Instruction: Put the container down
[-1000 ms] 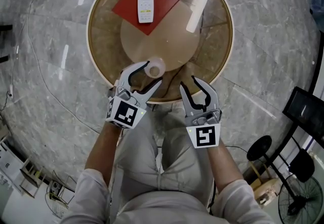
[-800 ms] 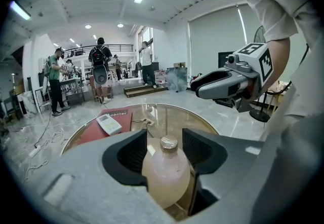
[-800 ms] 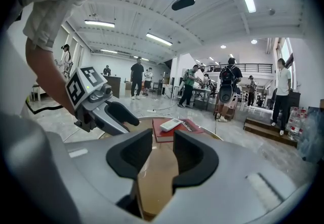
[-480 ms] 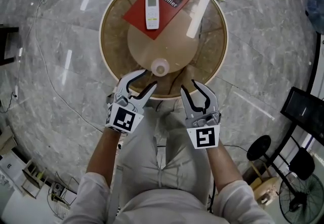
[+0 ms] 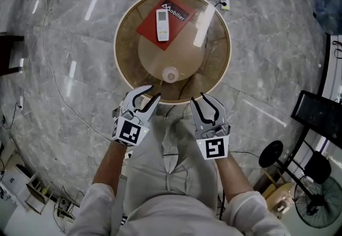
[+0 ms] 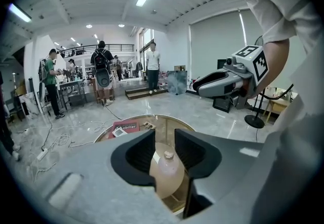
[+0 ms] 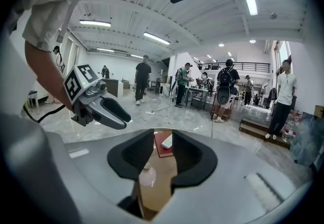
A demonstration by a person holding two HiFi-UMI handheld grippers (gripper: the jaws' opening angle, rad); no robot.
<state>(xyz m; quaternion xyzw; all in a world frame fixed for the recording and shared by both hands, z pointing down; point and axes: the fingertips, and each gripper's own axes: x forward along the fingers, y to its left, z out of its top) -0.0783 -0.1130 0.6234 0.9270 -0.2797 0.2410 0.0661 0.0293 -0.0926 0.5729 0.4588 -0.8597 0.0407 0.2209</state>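
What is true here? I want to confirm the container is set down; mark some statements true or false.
The container stands on the round table. True.
The left gripper grips the container. False: its jaws are closing on nothing, short of the container.
The remote lies on the red booklet. True.
The right gripper touches the remote. False: it hovers at the table's near edge, jaws closing, empty.
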